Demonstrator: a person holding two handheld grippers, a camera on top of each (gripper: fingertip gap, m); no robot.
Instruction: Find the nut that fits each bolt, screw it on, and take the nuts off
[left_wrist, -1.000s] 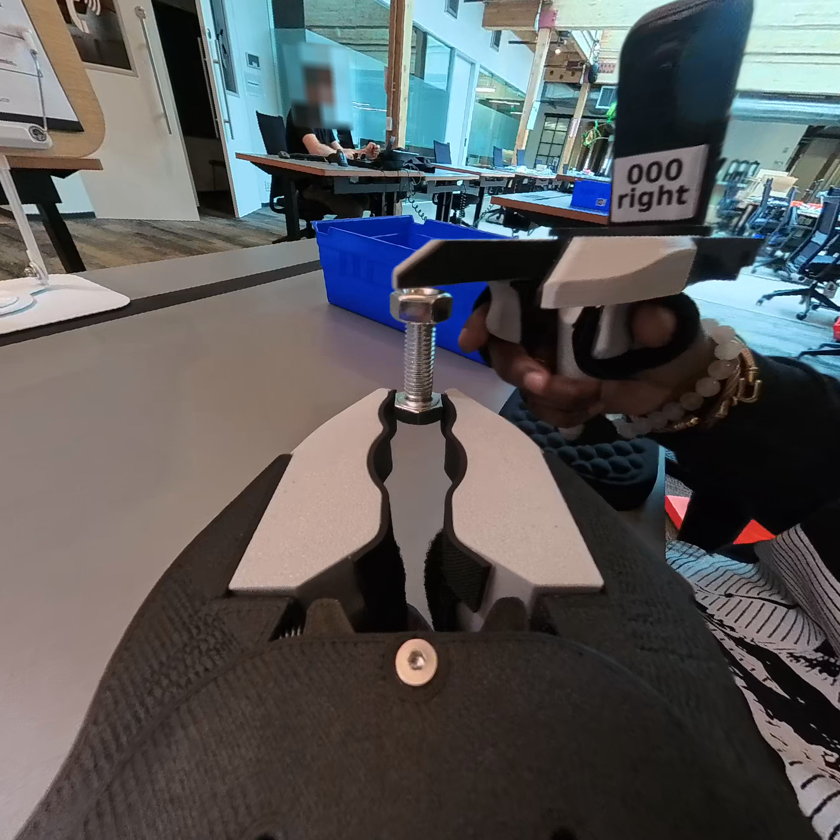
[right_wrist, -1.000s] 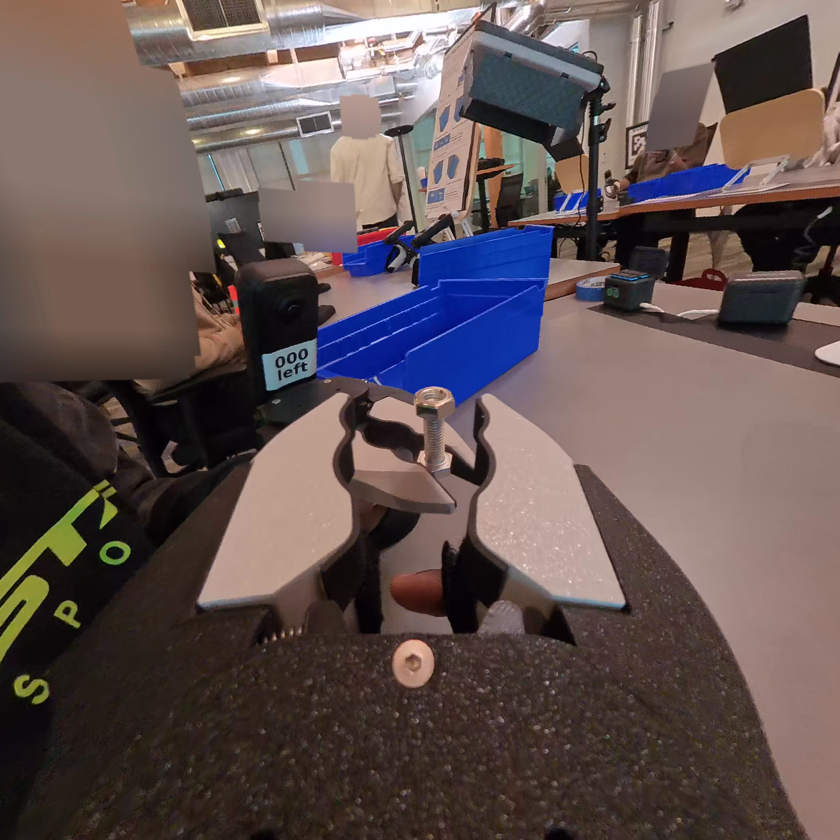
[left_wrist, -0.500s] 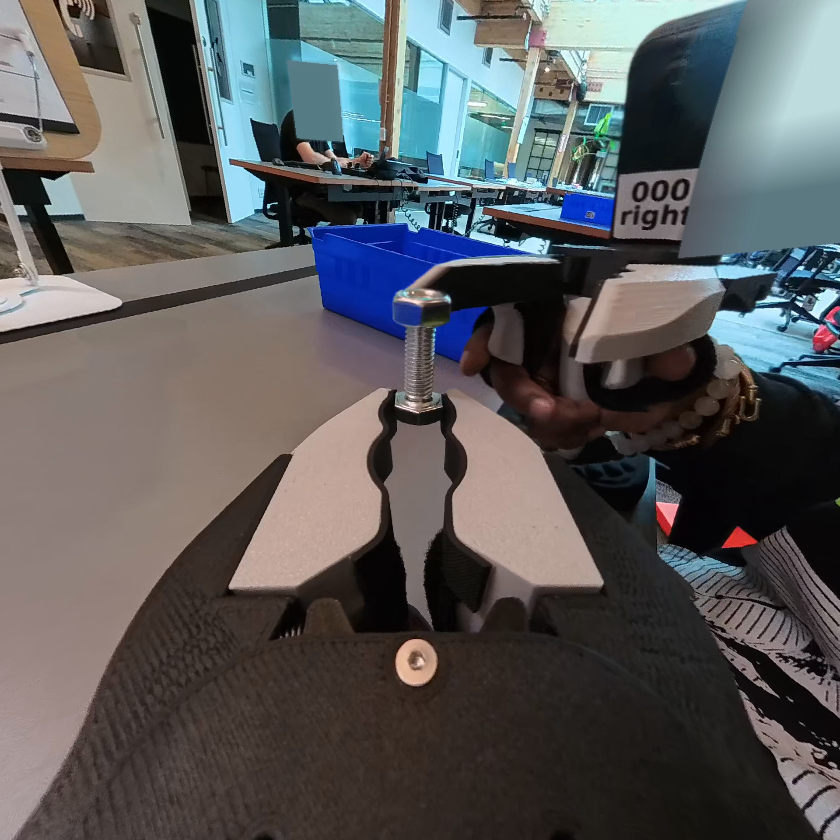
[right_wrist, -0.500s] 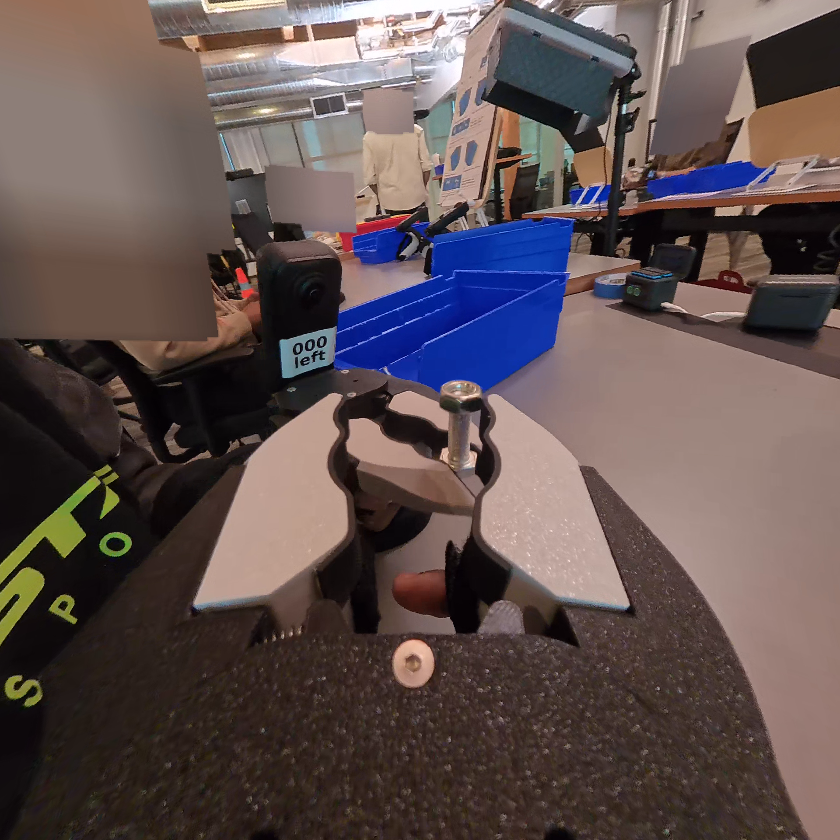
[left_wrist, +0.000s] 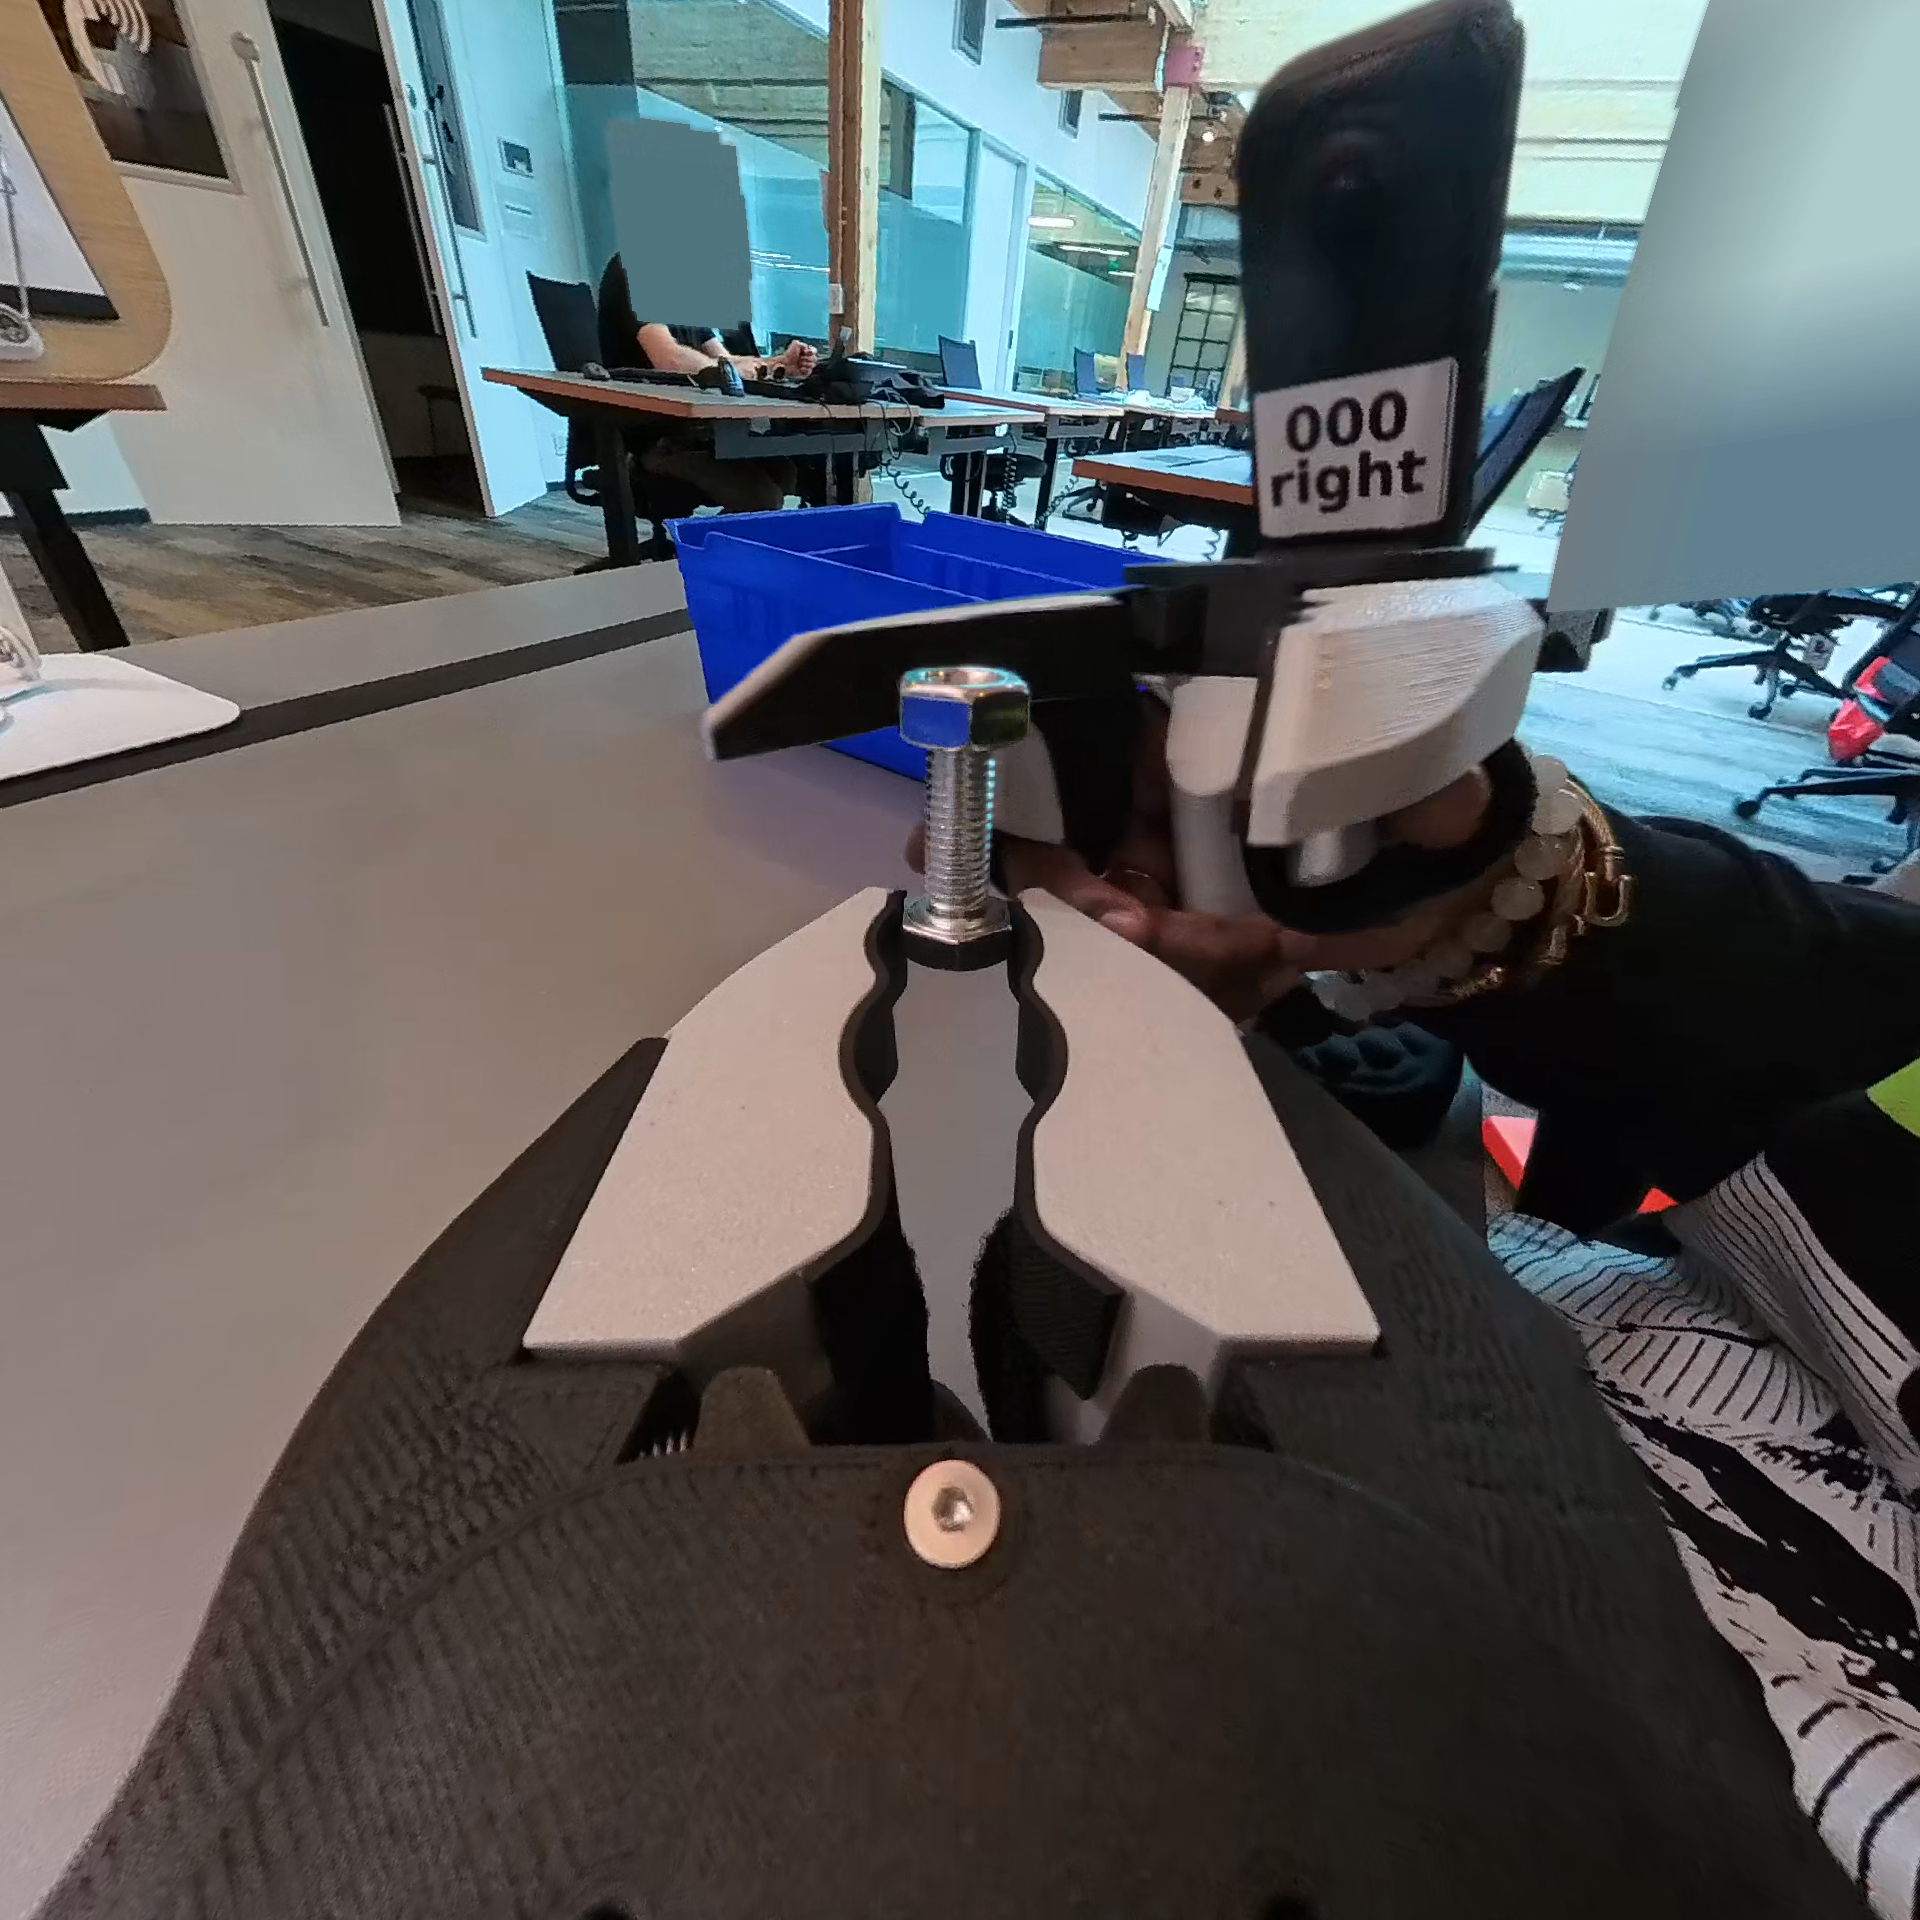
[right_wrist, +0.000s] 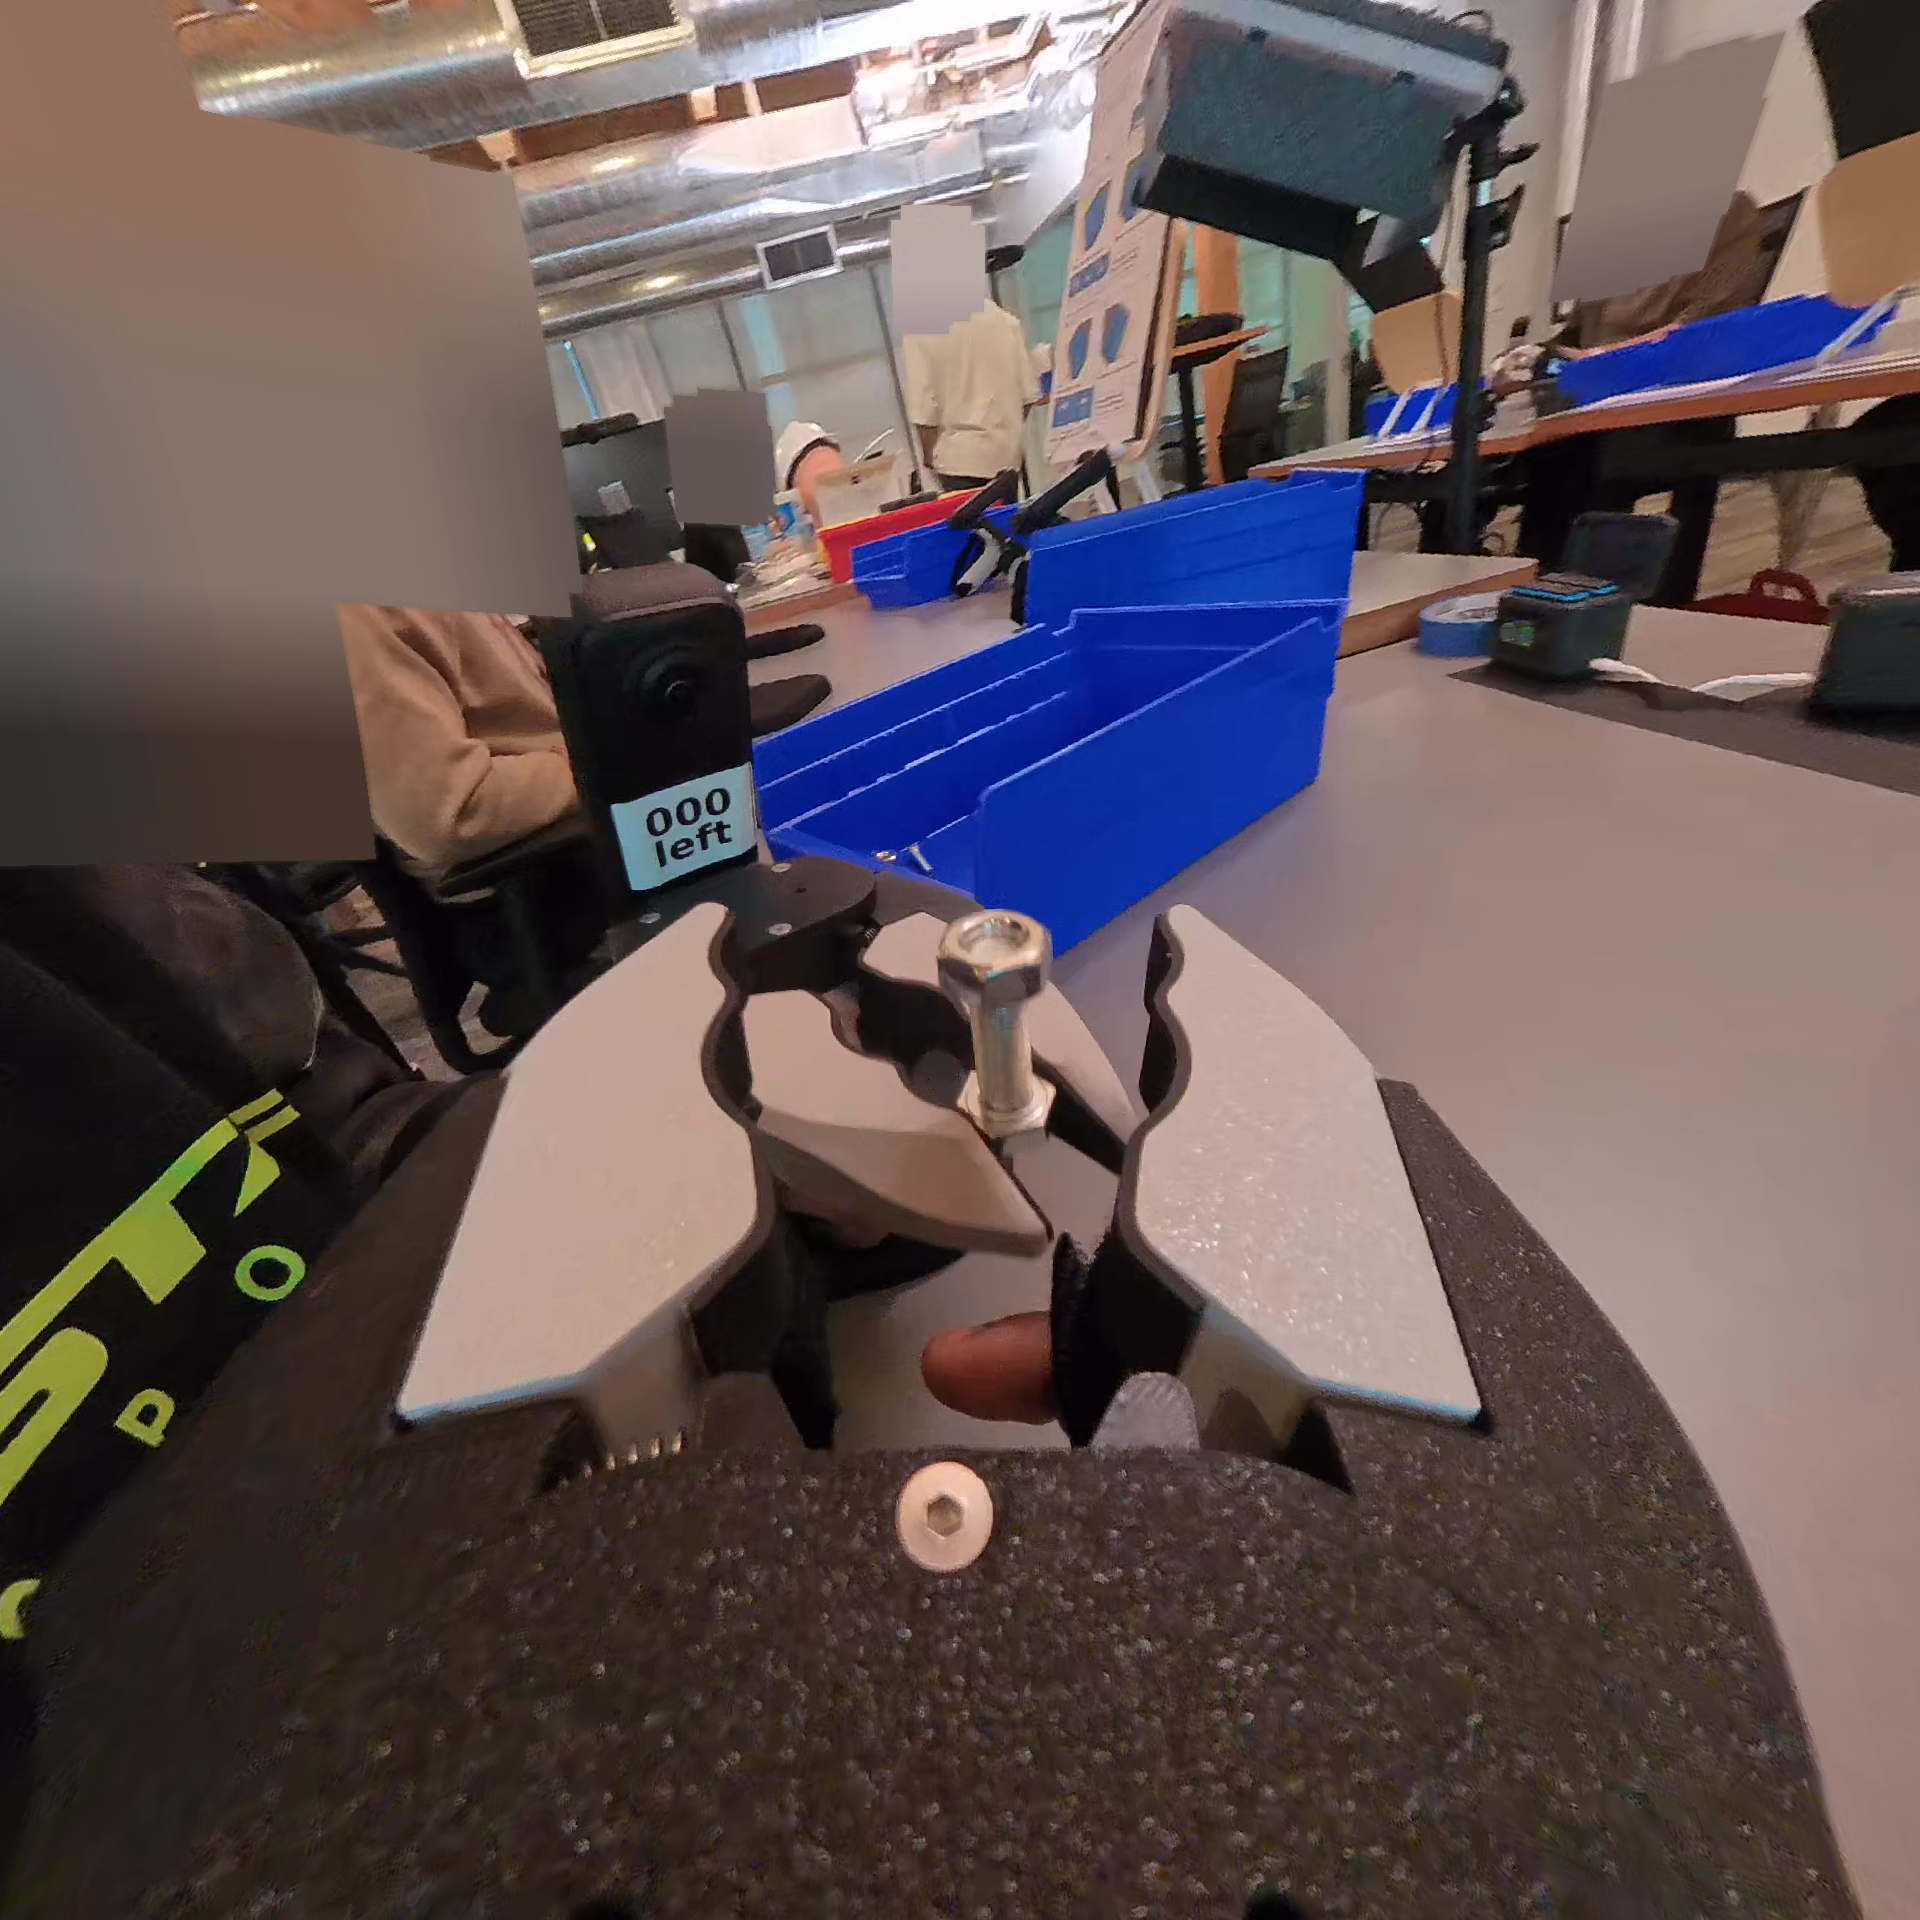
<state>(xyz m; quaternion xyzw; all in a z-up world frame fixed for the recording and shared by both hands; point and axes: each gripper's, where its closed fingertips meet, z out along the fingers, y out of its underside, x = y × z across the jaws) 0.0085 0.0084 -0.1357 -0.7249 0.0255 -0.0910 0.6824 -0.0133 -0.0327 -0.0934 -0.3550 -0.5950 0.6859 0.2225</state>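
With the left tongs (left_wrist: 954, 940) clamped on the bolt (left_wrist: 958, 831) head, upright above the table (left_wrist: 364, 935), bring the spread right tongs (right_wrist: 940, 997) squarely onto the top nut (left_wrist: 964, 707) before closing.

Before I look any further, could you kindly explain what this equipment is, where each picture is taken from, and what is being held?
No robot here: a person holds a pair of hand-operated tongs in each hand, each carrying a camera that looks forward along its two fingers. One picture comes from the left tongs, the other from the right tongs.

The left tongs grip the hexagonal head of a silver bolt, standing upright, with a nut at its top. The right tongs are open on either side of that nut, not touching it.

Behind them, a blue divided bin stands on the grey table.
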